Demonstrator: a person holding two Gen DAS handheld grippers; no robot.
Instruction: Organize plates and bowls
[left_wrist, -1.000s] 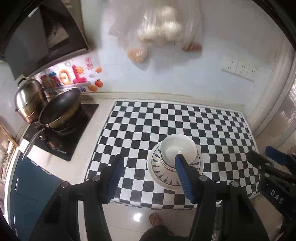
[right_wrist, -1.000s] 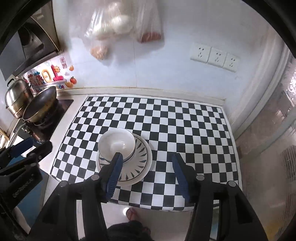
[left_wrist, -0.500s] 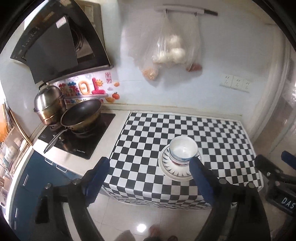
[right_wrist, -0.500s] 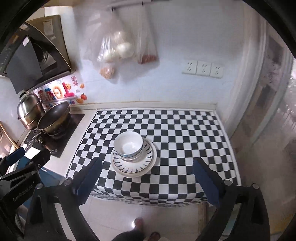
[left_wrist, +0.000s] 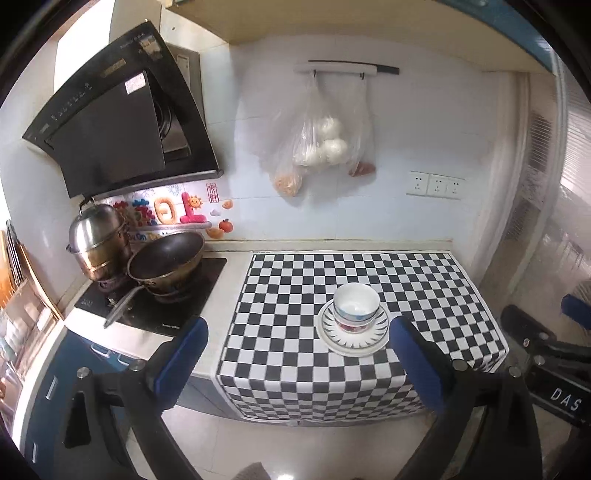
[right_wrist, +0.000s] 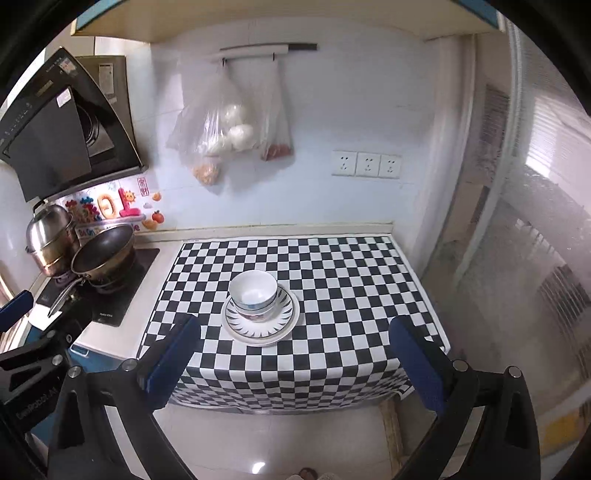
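A white bowl with a blue and red band (left_wrist: 356, 306) stands upright on a white plate with dark rim marks (left_wrist: 332, 338), on the checkered cloth (left_wrist: 295, 295). The right wrist view shows the same bowl (right_wrist: 253, 295) on the plate (right_wrist: 284, 325). My left gripper (left_wrist: 295, 354) is open and empty, held off the counter's front edge. My right gripper (right_wrist: 291, 354) is open and empty too, also back from the counter. The right gripper shows at the left wrist view's right edge (left_wrist: 546, 354).
A stove (left_wrist: 155, 295) at the left carries a dark frying pan (left_wrist: 166, 256) and a steel pot (left_wrist: 98, 236). A range hood (left_wrist: 118, 136) hangs above it. Plastic bags of food (left_wrist: 321, 144) hang on the wall. Tiled floor lies below the counter.
Both grippers have pulled back and away from the counter and opened wider. The bowl and plate now look smaller and farther off. They have not moved on the cloth.
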